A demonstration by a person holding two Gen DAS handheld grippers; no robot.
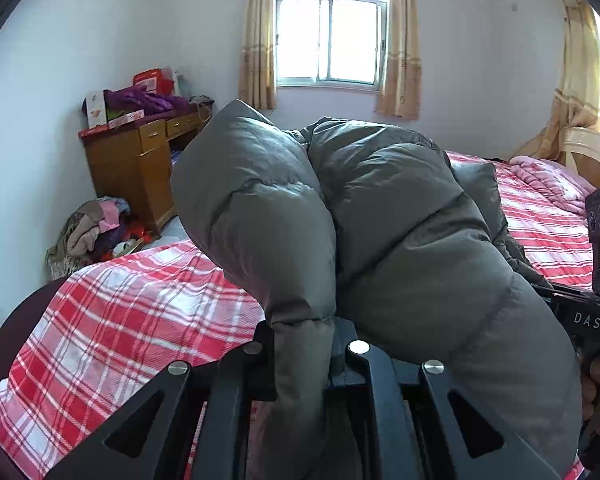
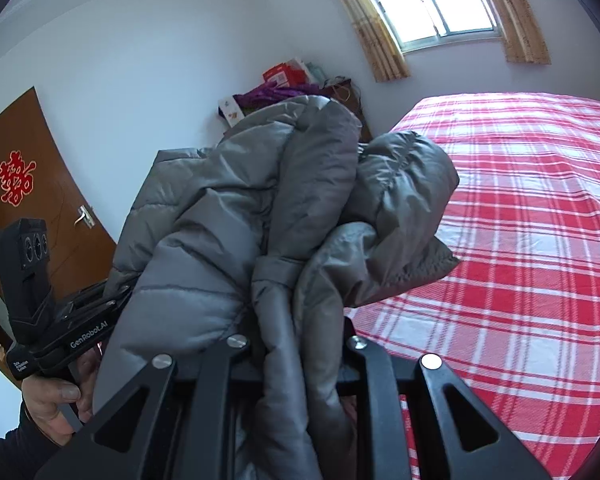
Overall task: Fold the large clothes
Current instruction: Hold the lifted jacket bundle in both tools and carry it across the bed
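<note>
Grey padded coat (image 1: 380, 216) held bunched and raised over the bed (image 1: 112, 316), which has a red-and-white plaid sheet. Left gripper (image 1: 304, 360): fingers closed on a fold of the coat. Right gripper (image 2: 300, 364): fingers likewise clamped on a fold. A hand (image 2: 56, 408) grasps the left gripper's handle. A wooden desk (image 1: 136, 164) stands beyond the bed, beneath a window (image 1: 330, 40).

Both grippers' fingers (image 1: 268, 360) clamped tight
</note>
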